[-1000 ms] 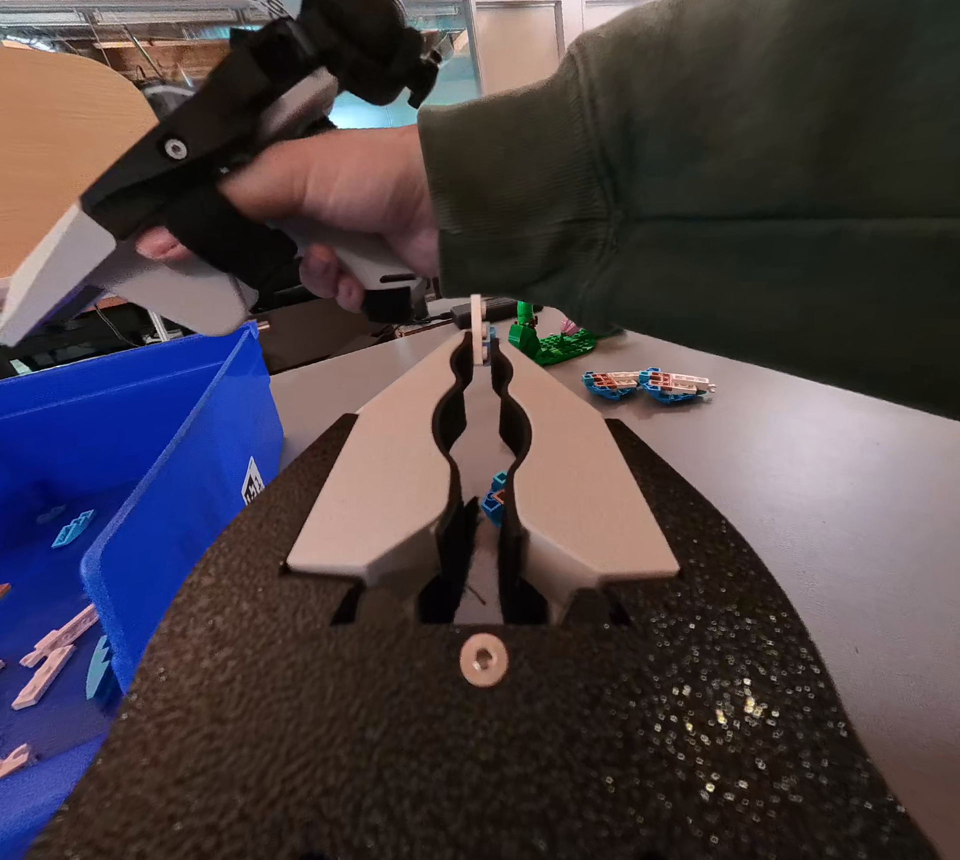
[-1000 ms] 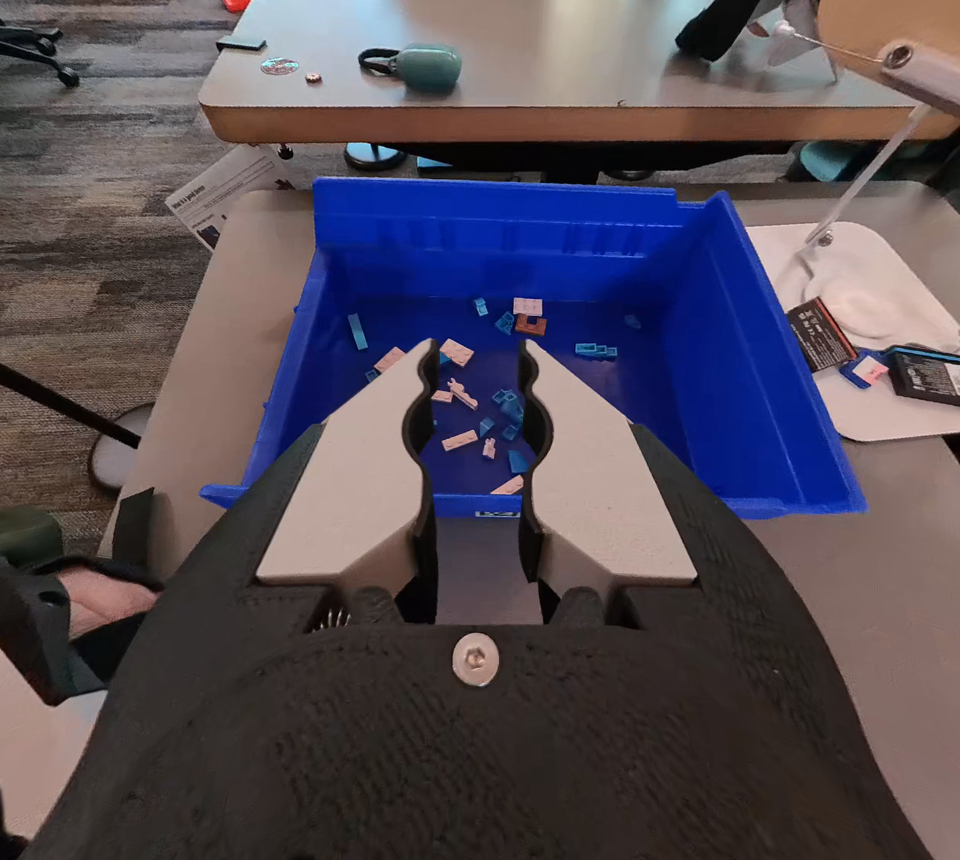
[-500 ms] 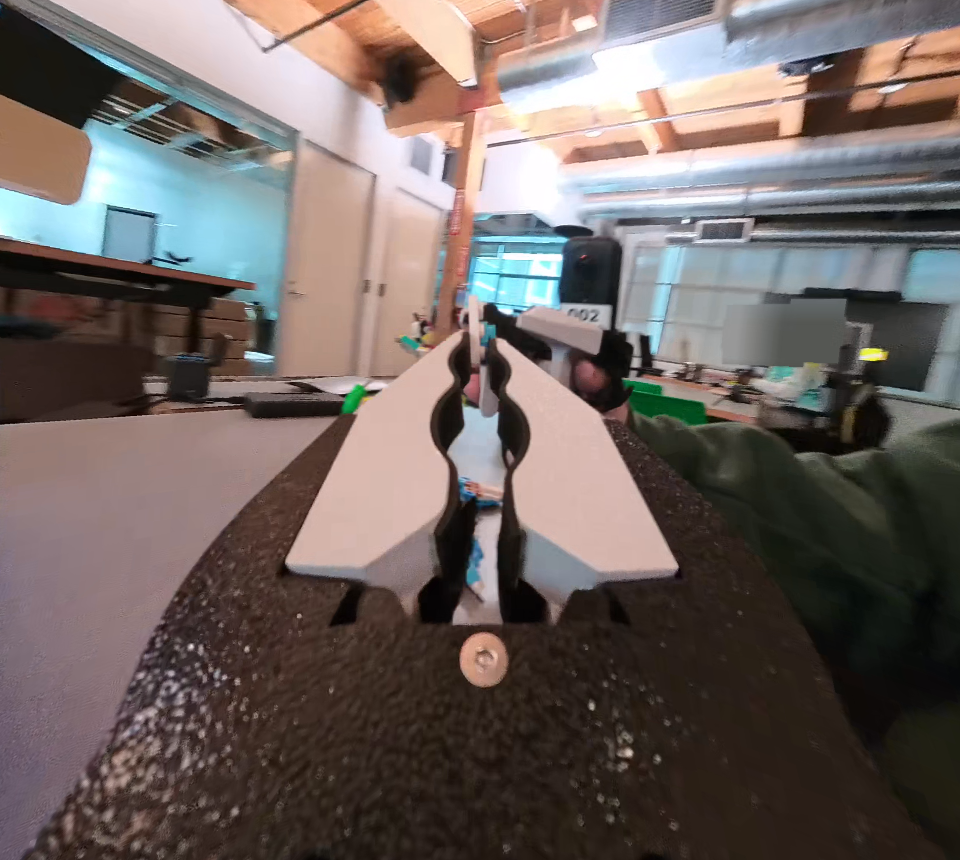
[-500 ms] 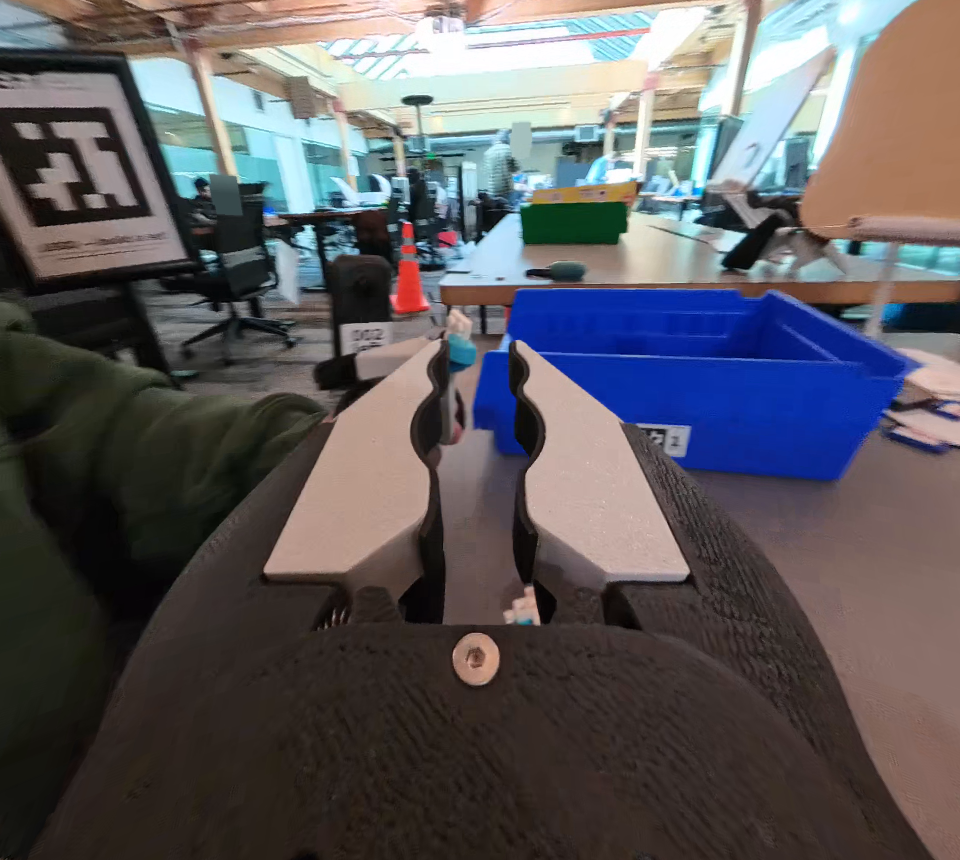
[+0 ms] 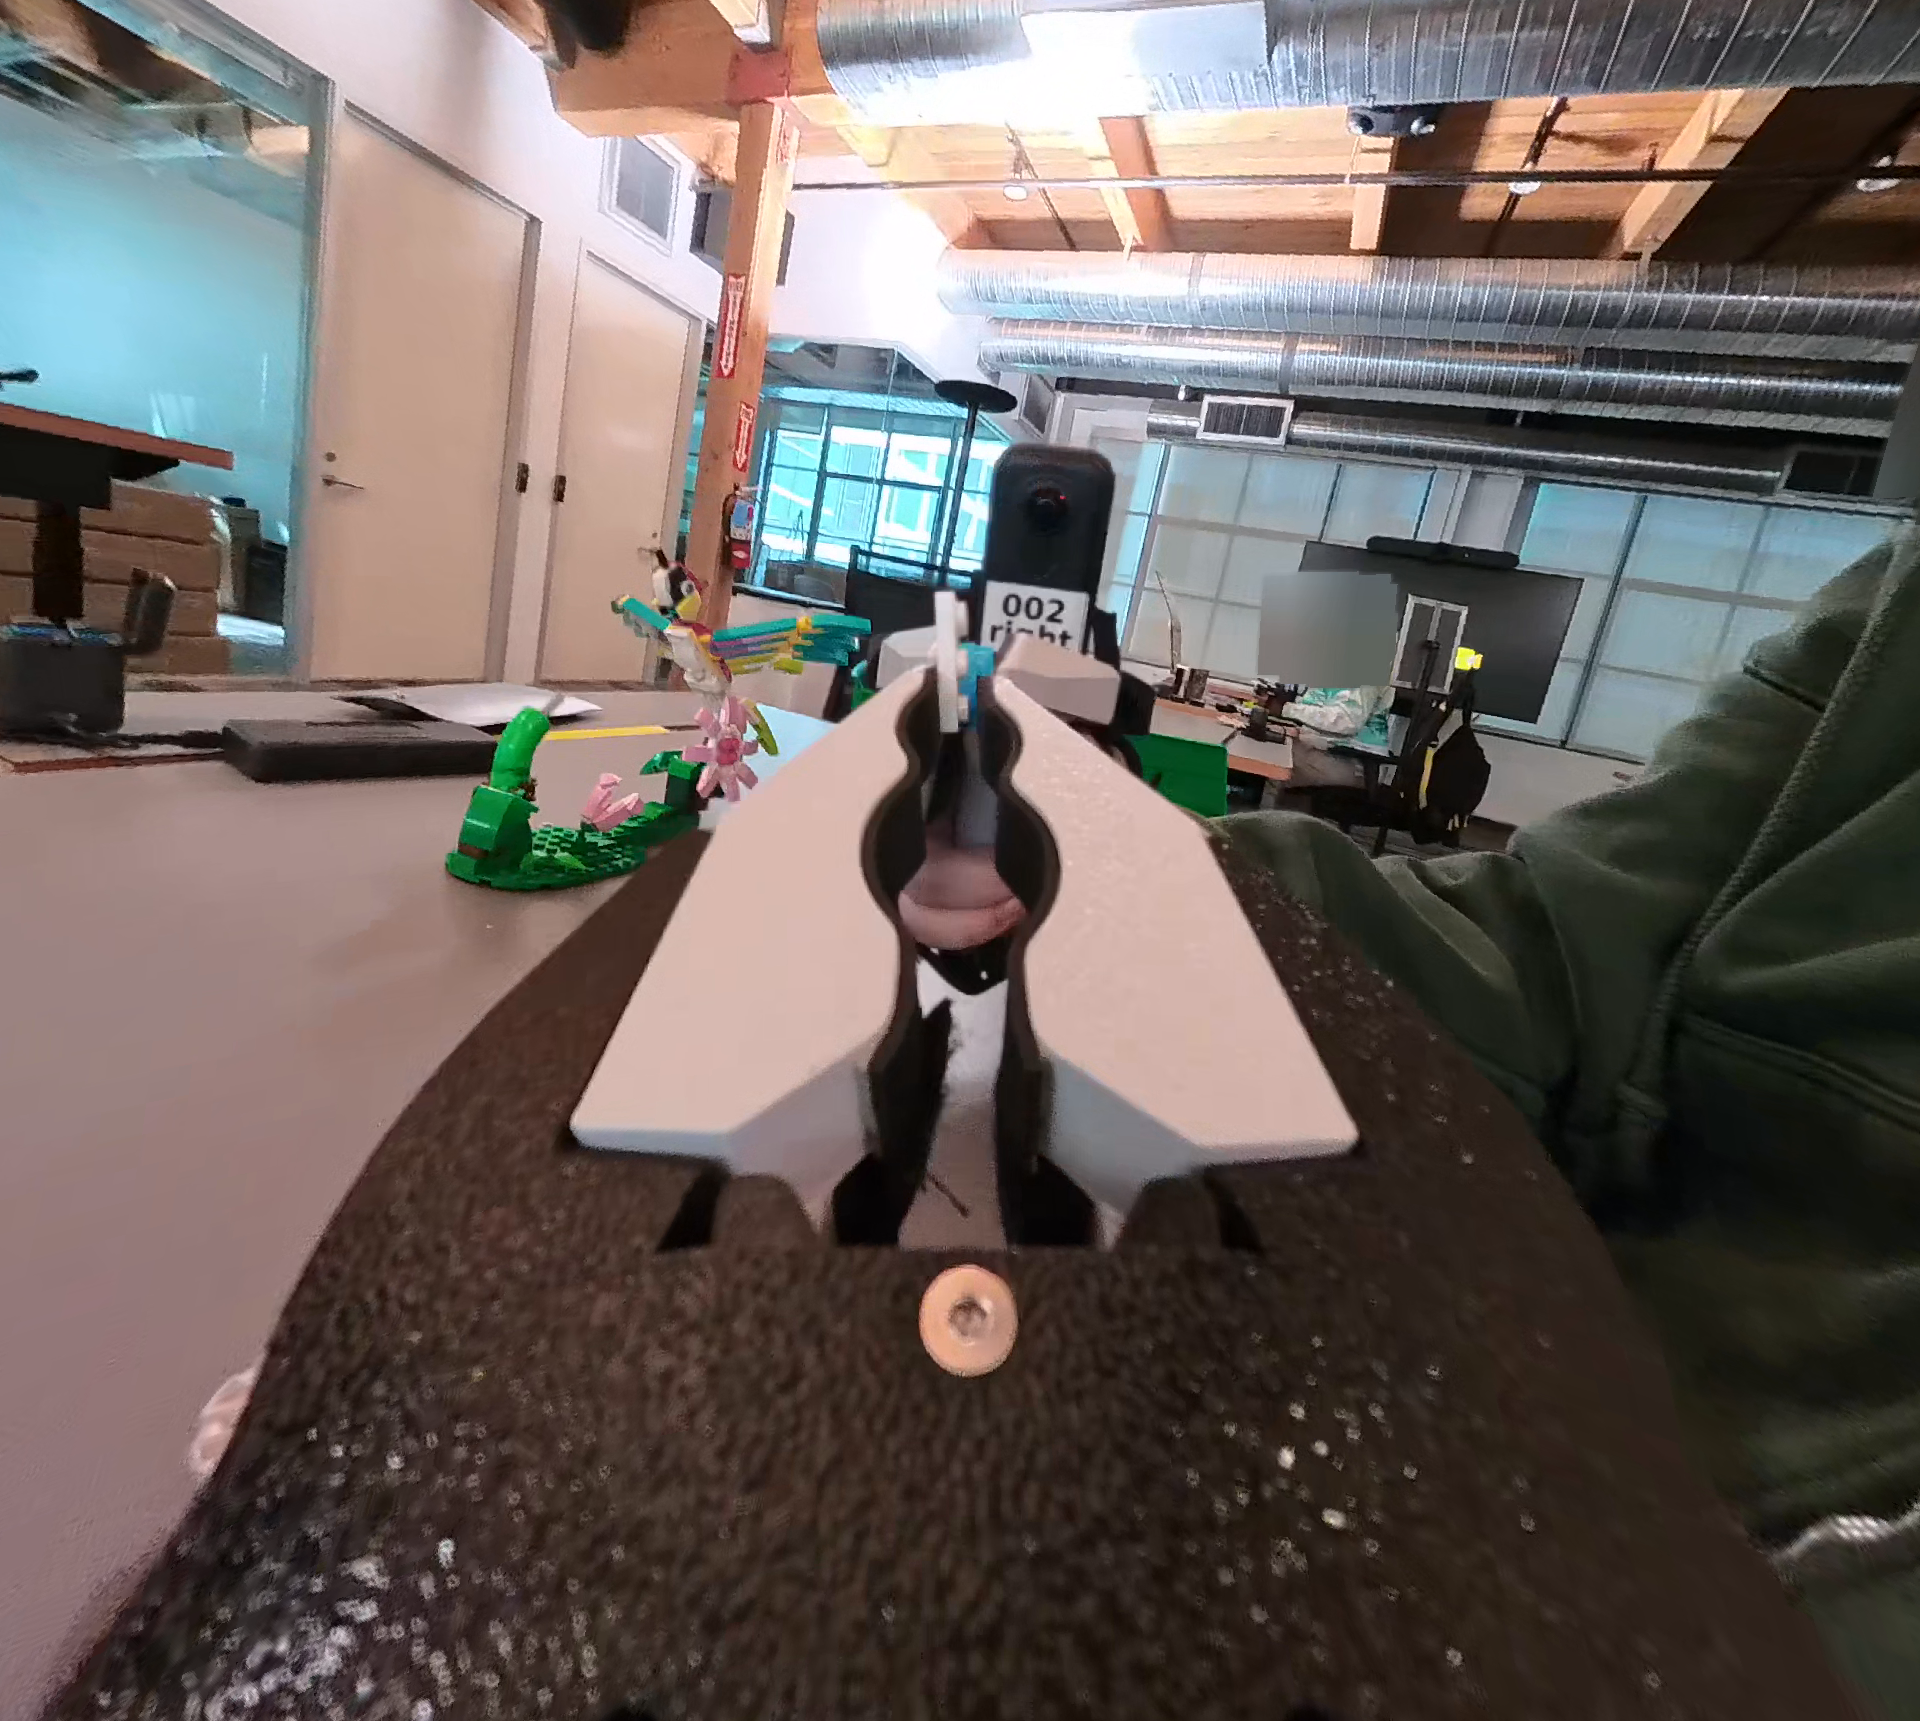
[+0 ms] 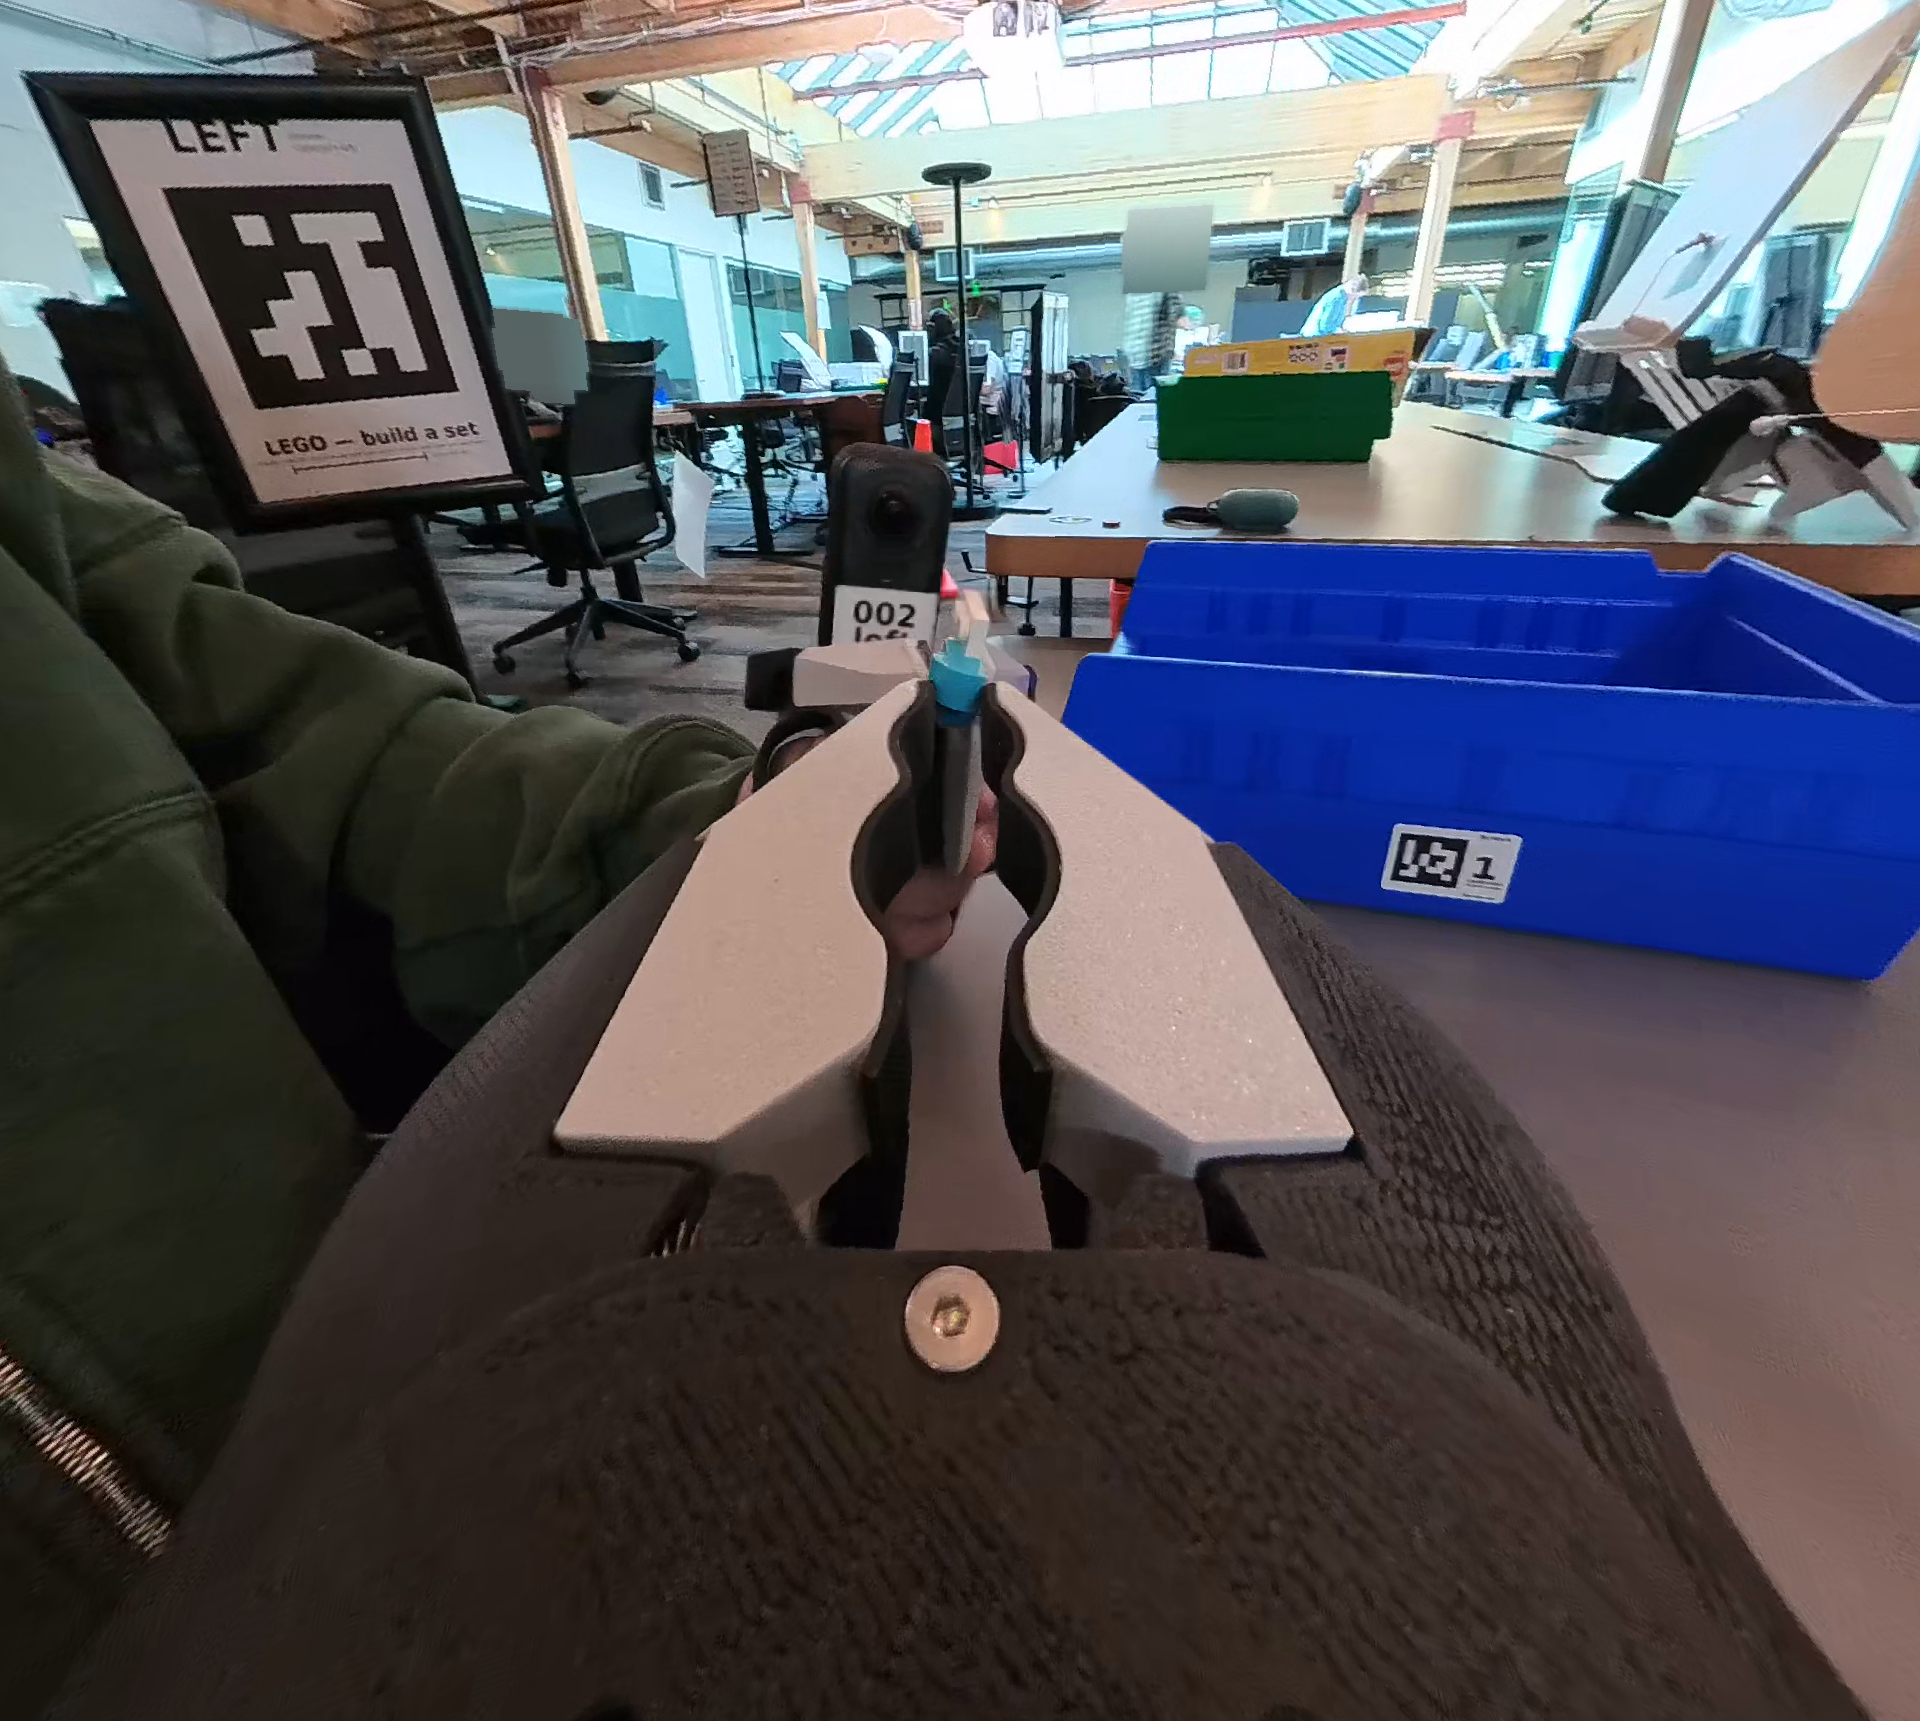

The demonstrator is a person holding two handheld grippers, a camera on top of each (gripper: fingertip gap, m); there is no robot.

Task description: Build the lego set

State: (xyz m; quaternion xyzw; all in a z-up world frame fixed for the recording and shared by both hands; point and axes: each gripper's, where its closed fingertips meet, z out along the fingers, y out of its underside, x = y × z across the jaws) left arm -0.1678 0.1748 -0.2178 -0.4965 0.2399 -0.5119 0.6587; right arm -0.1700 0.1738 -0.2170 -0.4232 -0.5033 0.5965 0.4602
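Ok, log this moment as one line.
left gripper: shut on white-and-blue brick piece | right gripper: shut on same piece | blue bin: beside

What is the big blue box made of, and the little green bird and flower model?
The blue bin looks like hard moulded plastic: smooth, slightly glossy, with ribbed walls. The bird-and-flower brick model looks like shiny plastic building bricks, with studs showing on its green base.
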